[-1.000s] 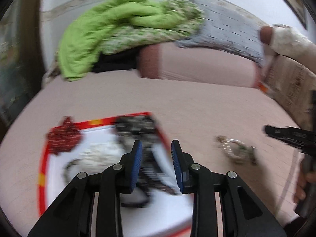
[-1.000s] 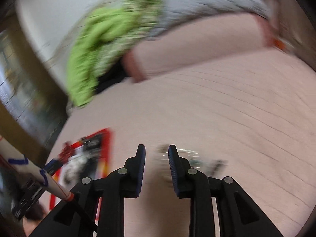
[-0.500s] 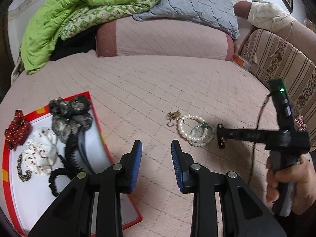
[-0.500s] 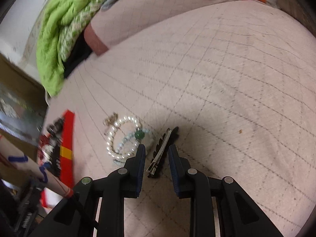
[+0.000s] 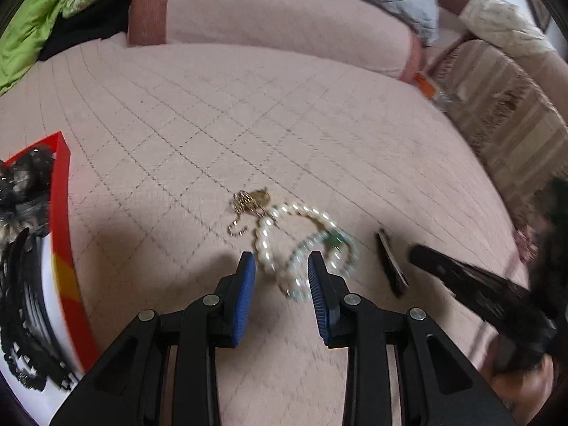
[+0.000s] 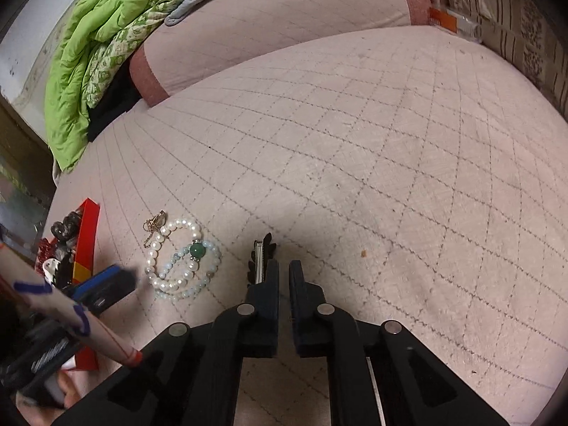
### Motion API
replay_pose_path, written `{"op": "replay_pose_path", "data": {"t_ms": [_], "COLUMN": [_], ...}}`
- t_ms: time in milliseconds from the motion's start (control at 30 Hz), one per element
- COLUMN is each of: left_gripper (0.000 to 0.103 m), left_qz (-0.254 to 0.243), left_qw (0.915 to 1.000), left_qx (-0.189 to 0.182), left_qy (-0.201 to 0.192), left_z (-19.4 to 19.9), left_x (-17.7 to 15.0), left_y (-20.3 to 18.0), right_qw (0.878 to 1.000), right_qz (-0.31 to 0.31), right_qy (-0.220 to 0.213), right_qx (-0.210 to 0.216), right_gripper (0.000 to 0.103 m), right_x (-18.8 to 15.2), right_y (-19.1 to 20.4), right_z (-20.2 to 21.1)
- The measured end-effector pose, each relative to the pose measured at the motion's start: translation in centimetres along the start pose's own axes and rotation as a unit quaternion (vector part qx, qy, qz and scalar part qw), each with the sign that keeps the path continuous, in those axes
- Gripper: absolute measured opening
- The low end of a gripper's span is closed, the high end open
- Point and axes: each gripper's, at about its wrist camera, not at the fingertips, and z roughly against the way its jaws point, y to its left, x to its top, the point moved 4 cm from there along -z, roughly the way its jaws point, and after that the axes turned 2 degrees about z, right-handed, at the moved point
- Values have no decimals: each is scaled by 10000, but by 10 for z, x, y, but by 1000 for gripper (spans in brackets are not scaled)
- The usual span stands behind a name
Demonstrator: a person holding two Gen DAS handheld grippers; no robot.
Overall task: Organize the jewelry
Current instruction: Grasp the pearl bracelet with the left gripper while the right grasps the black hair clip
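Note:
Two pearl bracelets [image 5: 301, 248], one with a green bead, lie on the pink quilted bed beside a small gold chain [image 5: 248, 200]. My left gripper [image 5: 282, 282] hovers just over them, open, its blue pads on either side of the nearest loops without touching. A black hair clip [image 6: 261, 259] lies to the right of the bracelets [image 6: 184, 259]. My right gripper [image 6: 284, 273] is shut, with only a thin slit between its jaws. The clip rests against the outside of its left finger, and nothing shows in the slit. The left wrist view shows the right gripper's tip just right of the clip [image 5: 390, 262].
A red-rimmed white tray [image 5: 60, 213] at the left holds dark hair ties and black clips. A pink bolster [image 5: 284, 25], green blanket [image 6: 92, 46] and grey pillow lie at the back. A striped sofa arm [image 5: 514, 135] bounds the right. A hand [image 5: 514, 390] holds the right gripper.
The left view swung right from the tray to the bracelets and dropped close over them. The right gripper sank toward the hair clip, and its jaws went from apart to shut.

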Motion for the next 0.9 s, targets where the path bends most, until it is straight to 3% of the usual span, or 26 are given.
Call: {"op": "replay_pose_path", "data": {"t_ms": [67,133,233,367,533,700,900], "left_gripper": [29,26,10,10,10,10,10], "left_qz": [40,34,-154,-48,-136,-274,-332], "left_qw": [9995,9995,9990,9999,9988,9957,9939], "left_qx": [274,319,424,131,-251,-151,-108], "left_qy": [131,53,4,-3,-405,-870,-1042], "left_z": [-15,-16,-9,9,57,96,101], "left_x": [1,-2,-12,-33,-52,-57,-53], "left_y": [4,6,3,7,7,19,26], "right_qw": [10000,10000,9999,9997,9992,9986,9984], "right_qz": [-25,-41,-37,-75,-165,-229,-6], "right_qy": [-1,-20,-8,-37,-62,6,154], "right_qx": [31,64,122,220,363,467,540], "right_gripper": [7,7,7,7,7,7,7], "right_x": [1,2,4,7,9,7,5], "right_y": [-1,-1,2,4,4,0,11], "right_z": [0,1,0,1,5,3,-4]}}
